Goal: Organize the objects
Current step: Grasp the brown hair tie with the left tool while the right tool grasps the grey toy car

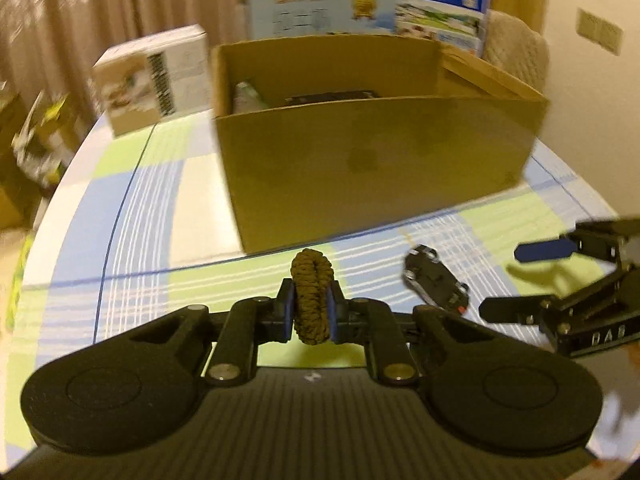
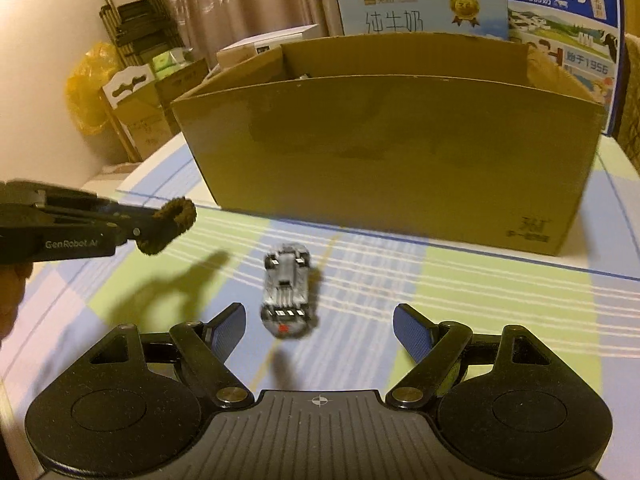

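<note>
The left gripper (image 1: 312,312) has its jaws clamped on a brown braided loop (image 1: 312,296), something like a woven cord bracelet. The loop stands upright between the two blue pads and is lifted off the desk (image 1: 132,216); in the right wrist view it hangs in the air above its own shadow. I judge that the step in hand is to carry this loop to the open cardboard box (image 2: 384,152), which stands just behind on the checked cloth. For the next move the left hand needs to rise over the front wall of the box, which is rather high, and only then let the jaws part so the loop falls inside.

The right gripper (image 2: 320,330) has its jaws wide apart and holds nothing. A small toy car (image 2: 288,290) lies on the desk just in front of them, a little to the left of the middle, so the hand probably must shift before closing.

Inside the box some dark thing and a pale one are visible, but I cannot tell what they are. Behind it stand milk cartons (image 2: 560,16), and to its left a white carton (image 1: 154,80). Between the loop and the box nothing stands in the way except the wall itself.
</note>
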The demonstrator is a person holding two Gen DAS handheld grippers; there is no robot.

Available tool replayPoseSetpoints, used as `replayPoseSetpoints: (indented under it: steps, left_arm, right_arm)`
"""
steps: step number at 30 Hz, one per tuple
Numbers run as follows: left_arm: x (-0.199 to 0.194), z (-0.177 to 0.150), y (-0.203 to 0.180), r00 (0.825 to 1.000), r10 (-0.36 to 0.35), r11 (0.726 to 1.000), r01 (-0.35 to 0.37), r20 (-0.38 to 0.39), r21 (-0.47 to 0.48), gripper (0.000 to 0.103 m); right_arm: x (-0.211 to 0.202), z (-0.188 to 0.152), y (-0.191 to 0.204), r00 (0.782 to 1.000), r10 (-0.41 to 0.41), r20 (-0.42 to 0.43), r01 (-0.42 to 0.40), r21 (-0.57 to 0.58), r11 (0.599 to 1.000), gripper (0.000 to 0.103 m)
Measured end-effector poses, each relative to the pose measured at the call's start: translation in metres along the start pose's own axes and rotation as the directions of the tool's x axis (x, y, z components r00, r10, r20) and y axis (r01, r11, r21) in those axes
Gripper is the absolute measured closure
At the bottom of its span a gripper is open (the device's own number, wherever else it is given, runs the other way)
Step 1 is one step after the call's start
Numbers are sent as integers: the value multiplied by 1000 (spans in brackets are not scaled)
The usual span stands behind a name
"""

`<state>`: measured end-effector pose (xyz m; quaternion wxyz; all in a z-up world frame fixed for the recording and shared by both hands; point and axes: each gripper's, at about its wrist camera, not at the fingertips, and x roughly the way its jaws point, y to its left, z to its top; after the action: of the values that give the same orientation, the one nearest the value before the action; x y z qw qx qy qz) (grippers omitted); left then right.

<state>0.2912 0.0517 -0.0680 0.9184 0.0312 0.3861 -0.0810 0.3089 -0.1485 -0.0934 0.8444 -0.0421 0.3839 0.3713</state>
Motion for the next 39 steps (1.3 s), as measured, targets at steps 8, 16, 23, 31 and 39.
replayPoseSetpoints:
  steps: [8, 16, 23, 31, 39]
  left_arm:
    - [15, -1, 15, 998, -59, 989, 53, -37, -141, 90]
    - [17, 0, 13, 997, -67, 987, 61, -35, -151, 91]
    - [18, 1, 11, 997, -62, 988, 56, -35, -144, 91]
    - [18, -1, 4, 997, -68, 990, 63, -35, -124, 90]
    - [14, -8, -9, 995, -94, 989, 88, -43, -117, 90]
  right_arm:
    - [27, 8, 10, 1000, -9, 1, 9, 4, 1000, 40]
    - [43, 8, 20, 1000, -25, -15, 24, -34, 999, 55]
    - [47, 9, 24, 999, -42, -16, 41, -59, 997, 76]
    - [35, 7, 22, 997, -76, -7, 76, -54, 996, 76]
    - [6, 5, 13, 994, -110, 5, 110, 2, 994, 76]
